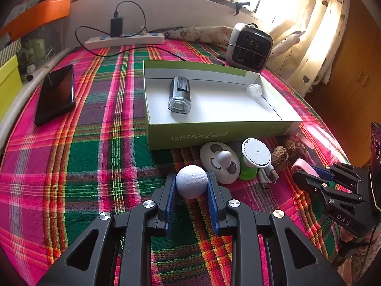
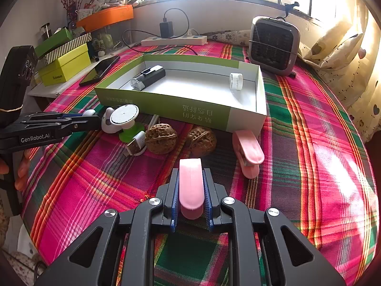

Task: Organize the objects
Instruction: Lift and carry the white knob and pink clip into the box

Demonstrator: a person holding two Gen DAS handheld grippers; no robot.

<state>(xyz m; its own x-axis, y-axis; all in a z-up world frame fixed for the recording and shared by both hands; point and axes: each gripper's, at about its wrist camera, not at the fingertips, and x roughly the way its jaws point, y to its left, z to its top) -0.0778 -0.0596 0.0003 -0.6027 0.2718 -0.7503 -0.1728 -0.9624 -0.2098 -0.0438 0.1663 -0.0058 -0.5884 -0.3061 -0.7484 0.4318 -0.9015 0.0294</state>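
Note:
My left gripper (image 1: 192, 181) is shut on a small white ball (image 1: 192, 180), just in front of the green-and-white box (image 1: 214, 134). The box (image 2: 181, 109) holds a black-and-clear light (image 1: 179, 95) and a small white jar (image 1: 254, 90). My right gripper (image 2: 191, 186) is shut on a pink clip (image 2: 191, 183). A second pink clip (image 2: 248, 153) lies to its right by the box's corner. Two walnuts (image 2: 161, 138) (image 2: 202, 140), a white USB plug (image 2: 135, 144), a white smiley-face toy (image 1: 220, 162) and a round white disc on a green base (image 1: 256, 152) lie along the box's front.
A black phone (image 1: 56, 94) lies on the plaid cloth at the left. A power strip (image 1: 123, 39) with a charger and a small heater (image 1: 248, 47) stand behind the box. Yellow and orange boxes (image 2: 64, 65) crowd the left side. A hand (image 2: 21, 166) shows under the left gripper.

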